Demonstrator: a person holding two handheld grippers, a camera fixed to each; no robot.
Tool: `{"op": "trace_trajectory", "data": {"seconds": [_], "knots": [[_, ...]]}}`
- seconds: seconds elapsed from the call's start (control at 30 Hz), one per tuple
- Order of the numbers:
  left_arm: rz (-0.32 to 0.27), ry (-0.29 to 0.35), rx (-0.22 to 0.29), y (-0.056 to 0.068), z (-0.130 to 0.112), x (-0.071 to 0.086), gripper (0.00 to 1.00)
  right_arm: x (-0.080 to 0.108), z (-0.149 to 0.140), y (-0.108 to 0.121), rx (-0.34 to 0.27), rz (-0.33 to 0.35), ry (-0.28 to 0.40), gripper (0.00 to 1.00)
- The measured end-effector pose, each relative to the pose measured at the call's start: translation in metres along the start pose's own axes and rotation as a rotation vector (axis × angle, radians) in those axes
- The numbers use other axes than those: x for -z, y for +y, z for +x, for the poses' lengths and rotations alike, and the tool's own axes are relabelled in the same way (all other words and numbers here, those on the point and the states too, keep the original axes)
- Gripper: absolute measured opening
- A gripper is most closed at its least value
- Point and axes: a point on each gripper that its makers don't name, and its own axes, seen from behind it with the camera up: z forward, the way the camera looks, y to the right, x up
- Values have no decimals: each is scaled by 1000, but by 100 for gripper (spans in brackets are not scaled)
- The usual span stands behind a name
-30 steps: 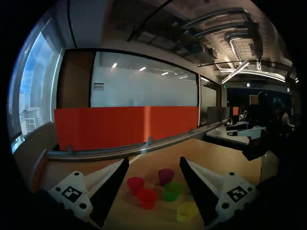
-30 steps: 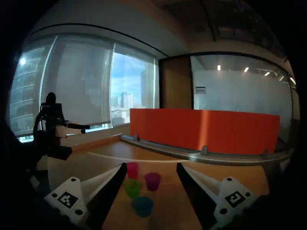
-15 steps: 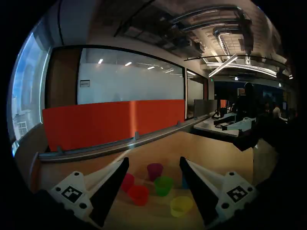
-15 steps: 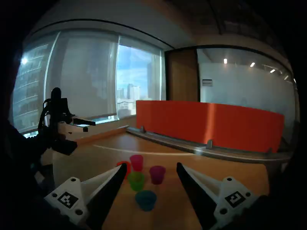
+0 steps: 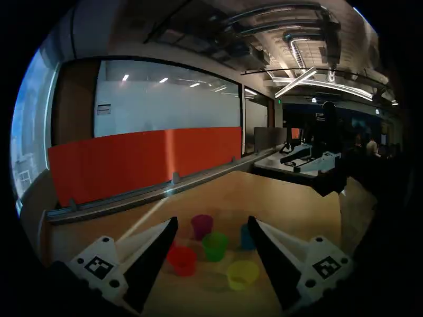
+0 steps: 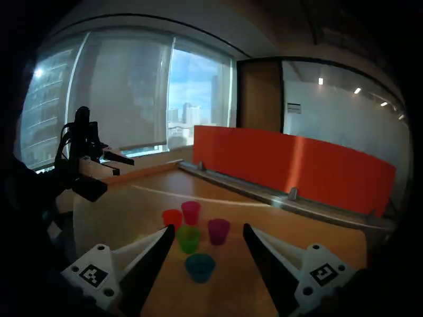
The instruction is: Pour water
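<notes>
Left gripper view: showed left gripper [image 5: 211,221] w/ jaws spread wide, grasping nothing, aimed at a cluster of small translucent cups low centre of frame, on a light wooden tabletop [image 5: 285,203]. Counted there: purple plastic cup [image 5: 202,226] at back, green plastic cup [image 5: 215,245] in middle, red plastic cup [image 5: 182,260] lower left, yellow plastic cup [image 5: 242,273] lower right, blue plastic cup [image 5: 246,236] tucked beside the right-hand finger. Backed by a long orange partition panel [image 5: 143,158] across mid-left of frame.

Right gripper view: showed right gripper [image 6: 208,228] likewise released & empty, facing the same cluster from another side. Blue nearest, lower centre; green & purple just behind; red plus a pink plastic cup [image 6: 191,211] farthest, centre of frame. Stood packed close, several nearly touching.

Could not tell which cup, if any, held water: too small & dim.

Judged as approach stage, nothing picked yet. To do it well:
- Best to choose an outer cup, e.g. blue or yellow, w/ room for both fingers.
- Best to close on mid-wall, not rim, w/ a gentle squeeze, as thin plastic would likely flex.
- Best to lift straight up before tilting, to avoid knocking neighbours.
- Best to pour slowly, lip just above the receiving cup.
</notes>
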Motion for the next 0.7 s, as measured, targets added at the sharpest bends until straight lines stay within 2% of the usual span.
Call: {"op": "trace_trajectory", "data": {"seconds": [0.4,0.7], "knots": [[-61,-51,-30,16,-29,-11,98,-12,-25,-4,24,21,-53,100],[-83,-89,-25,19,-52,-16,98,-19,-46,-3,38,22,-99,100]]}}
